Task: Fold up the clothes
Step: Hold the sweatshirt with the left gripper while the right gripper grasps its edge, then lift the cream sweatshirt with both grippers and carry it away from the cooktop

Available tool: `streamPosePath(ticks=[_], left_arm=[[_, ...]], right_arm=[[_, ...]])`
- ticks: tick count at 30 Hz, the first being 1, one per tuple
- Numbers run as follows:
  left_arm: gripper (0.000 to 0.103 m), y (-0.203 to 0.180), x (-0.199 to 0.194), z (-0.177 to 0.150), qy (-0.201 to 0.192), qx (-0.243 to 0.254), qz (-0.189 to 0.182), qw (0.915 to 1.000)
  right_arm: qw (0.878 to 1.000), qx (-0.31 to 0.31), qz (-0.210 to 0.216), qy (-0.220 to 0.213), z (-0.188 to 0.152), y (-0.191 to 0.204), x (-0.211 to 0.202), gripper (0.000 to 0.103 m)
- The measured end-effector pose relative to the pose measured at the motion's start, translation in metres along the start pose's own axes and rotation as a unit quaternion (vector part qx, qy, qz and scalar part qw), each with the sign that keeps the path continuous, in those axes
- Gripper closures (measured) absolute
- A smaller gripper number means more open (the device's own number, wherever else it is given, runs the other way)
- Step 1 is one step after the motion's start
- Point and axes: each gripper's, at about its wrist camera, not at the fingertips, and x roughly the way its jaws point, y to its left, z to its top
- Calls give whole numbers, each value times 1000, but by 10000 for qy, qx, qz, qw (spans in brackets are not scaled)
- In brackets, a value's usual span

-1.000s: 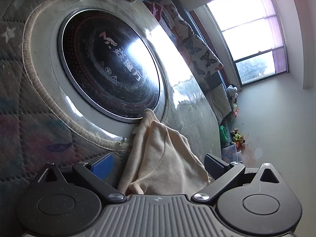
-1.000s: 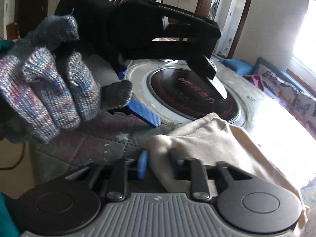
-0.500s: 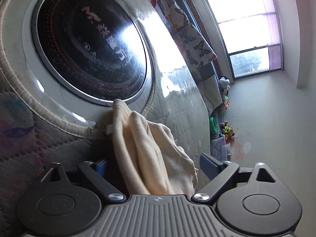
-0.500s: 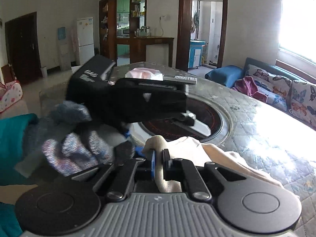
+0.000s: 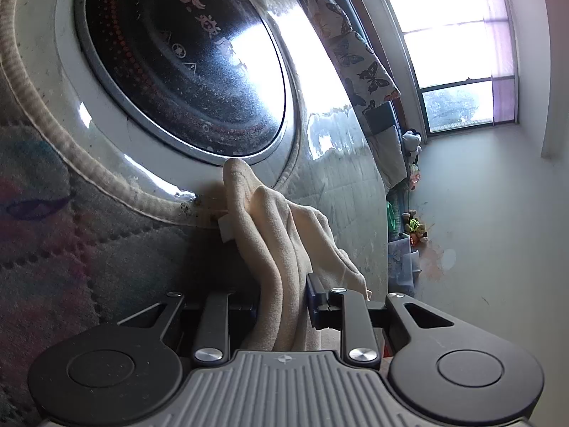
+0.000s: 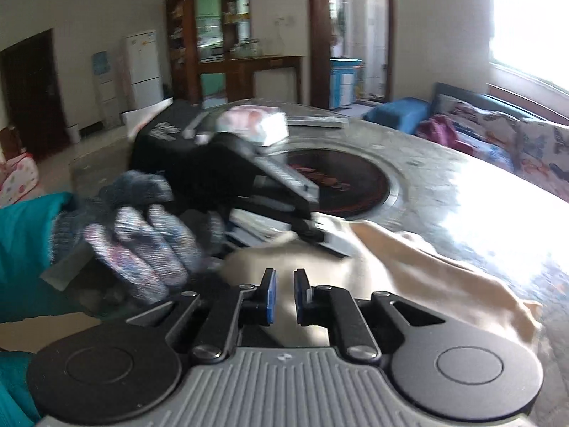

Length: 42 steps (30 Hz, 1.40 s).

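Two claws on one cream garment

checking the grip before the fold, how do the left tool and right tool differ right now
Left tool has just been closing on a thick bunch of cream cloth; right tool is shut to a narrow slit. Left tool plainly pinches cloth; whether right tool does is unclear. Both sit over the same cloth.

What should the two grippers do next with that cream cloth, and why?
Probably lift both together and carry the held edge over. The left gripper has just been closing its jaws and pinches the bunched cloth; the right gripper also looks shut on it.
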Motion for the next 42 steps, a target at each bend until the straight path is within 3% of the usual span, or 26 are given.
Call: streamPosePath(ticks=[8,15,18,24,31,36,42], left_arm=[[77,-12,2,-4,-75,373,123,9992],[76,-17,2,-3,-17,523,220,9984],[76,-23,5,-3,-17,563,246,9981],[75,-26,7,-3,15,637,285,9976],[74,-28,9,0,41,706,285,9971],[74,-29,12,0,27,742,290,9968],[76,-33,15,-5,-31,945,379,9948]], right_arm=[[9887,954,-1159,-7,-18,-67,-20,91],[9691,1796,-1689,30,-39,-138,-18,82],[9639,1999,-1759,2,-49,-157,-18,71],[9575,2395,-1610,-28,-60,-181,1,71],[9539,2560,-1556,-196,-64,-181,-3,71],[9535,2642,-1433,-219,-64,-177,-5,89],[9528,2623,-1500,-304,-64,-166,-12,93]])
